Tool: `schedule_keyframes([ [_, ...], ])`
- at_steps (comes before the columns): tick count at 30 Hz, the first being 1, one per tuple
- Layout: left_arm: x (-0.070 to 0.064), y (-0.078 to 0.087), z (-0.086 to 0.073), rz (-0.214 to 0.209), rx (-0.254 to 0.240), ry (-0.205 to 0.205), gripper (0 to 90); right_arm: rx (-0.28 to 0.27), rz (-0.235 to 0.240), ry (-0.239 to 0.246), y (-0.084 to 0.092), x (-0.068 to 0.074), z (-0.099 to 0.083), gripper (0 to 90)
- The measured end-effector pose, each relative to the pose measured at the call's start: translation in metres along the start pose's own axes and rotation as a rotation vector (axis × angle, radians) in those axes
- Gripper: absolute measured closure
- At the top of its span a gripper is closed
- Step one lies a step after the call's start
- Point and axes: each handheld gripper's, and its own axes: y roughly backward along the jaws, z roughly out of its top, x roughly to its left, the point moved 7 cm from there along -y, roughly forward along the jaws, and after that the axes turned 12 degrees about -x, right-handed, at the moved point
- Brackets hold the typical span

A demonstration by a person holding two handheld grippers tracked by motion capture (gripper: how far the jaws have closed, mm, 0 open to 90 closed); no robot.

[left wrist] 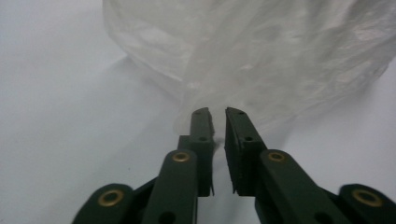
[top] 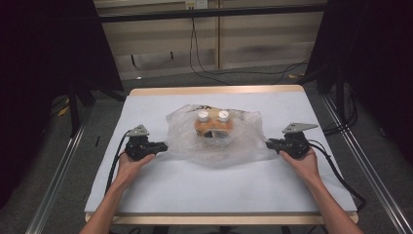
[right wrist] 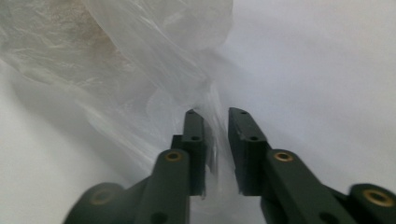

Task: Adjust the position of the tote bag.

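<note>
Plastic bag (top: 214,139) (bottles inside) between both grippers, left gripper (left wrist: 218,116) slightly parted, right gripper (right wrist: 215,116) likewise, film in gaps

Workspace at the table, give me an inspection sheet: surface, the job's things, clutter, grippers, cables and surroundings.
Surface: white table with a wooden edge, flat and bare around the work.
Job's things: clear plastic bag, crumpled, lying mid-table; inside it an orange pack topped by two white caps.
Clutter: nothing seen.
Grippers: left gripper at the bag's left edge, jaws a narrow gap apart, film right at the tips; right gripper at the bag's right edge, jaws slightly apart with a fold of film between them.
Cables: a black cable trails from each gripper toward the person; more run across the floor behind.
Surroundings: grey floor, metal rails either side, dark stands.
</note>
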Motion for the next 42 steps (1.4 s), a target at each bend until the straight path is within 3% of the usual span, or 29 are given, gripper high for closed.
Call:
schedule_keyframes([
  [2, -0.007, 0.013, 0.009, -0.007, -0.053, -0.007, 73.1, -0.058, 0.024, -0.011, 0.01, 0.006, 0.011, 64.0],
  [3, -0.008, 0.019, 0.011, -0.003, -0.055, -0.022, 71.9, -0.077, 0.022, -0.005, 0.014, 0.008, 0.015, 60.7],
  [5, -0.011, 0.025, 0.014, -0.012, -0.076, -0.02, 69.6, -0.092, 0.031, -0.012, 0.018, 0.01, 0.019, 59.7],
  [7, -0.015, 0.034, 0.019, -0.017, -0.111, -0.02, 67.5, -0.143, 0.05, -0.021, 0.027, 0.016, 0.03, 53.2],
  [12, -0.025, 0.044, 0.037, -0.02, -0.181, -0.046, 62.2, -0.179, 0.054, -0.007, 0.033, 0.023, 0.043, 45.3],
  [14, -0.029, 0.041, 0.043, -0.026, -0.188, -0.054, 55.7, -0.209, 0.071, 0.013, 0.037, 0.03, 0.056, 40.3],
  [15, -0.033, 0.033, 0.048, -0.029, -0.183, -0.078, 53.6, -0.217, 0.075, 0.017, 0.038, 0.032, 0.06, 39.4],
  [17, -0.037, 0.025, 0.054, -0.05, -0.187, -0.072, 50.3, -0.23, 0.078, 0.03, 0.039, 0.035, 0.068, 37.0],
  [22, -0.038, 0.009, 0.065, -0.055, -0.201, -0.074, 44.4, -0.258, 0.086, 0.049, 0.038, 0.041, 0.085, 34.5],
  [26, -0.039, -0.011, 0.072, -0.061, -0.185, -0.094, 40.2, -0.279, 0.093, 0.065, 0.032, 0.045, 0.099, 34.7],
  [30, -0.045, -0.028, 0.068, -0.059, -0.128, -0.134, 39.4, -0.246, 0.112, 0.077, 0.019, 0.048, 0.096, 35.8],
  [31, -0.043, -0.031, 0.067, -0.051, -0.118, -0.146, 44.9, -0.219, 0.114, 0.087, 0.012, 0.048, 0.092, 35.2],
  [33, -0.037, -0.036, 0.066, -0.049, -0.123, -0.13, 55.7, -0.199, 0.098, 0.09, 0.005, 0.046, 0.088, 38.4],
  [34, -0.037, -0.036, 0.066, -0.049, -0.123, -0.13, 65.6, -0.199, 0.098, 0.09, 0.005, 0.046, 0.088, 38.4],
  [35, -0.037, -0.035, 0.066, -0.056, -0.139, -0.127, 76.2, -0.214, 0.094, 0.088, 0.001, 0.046, 0.089, 59.3],
  [36, -0.037, -0.034, 0.068, -0.058, -0.146, -0.122, 76.2, -0.214, 0.094, 0.088, 0.001, 0.046, 0.089, 59.3],
  [37, -0.037, -0.034, 0.069, -0.066, -0.153, -0.123, 88.8, -0.242, 0.109, 0.081, 0.001, 0.046, 0.093, 74.1],
  [38, -0.036, -0.034, 0.07, -0.064, -0.149, -0.127, 88.8, -0.242, 0.109, 0.081, 0.001, 0.046, 0.093, 74.1],
  [39, -0.034, -0.033, 0.074, -0.065, -0.148, -0.127, 90.0, -0.267, 0.121, 0.063, 0.002, 0.044, 0.1, 87.8],
  [42, -0.035, -0.033, 0.082, -0.066, -0.166, -0.123, 90.0, -0.283, 0.124, 0.045, 0.0, 0.041, 0.107, 90.0],
])
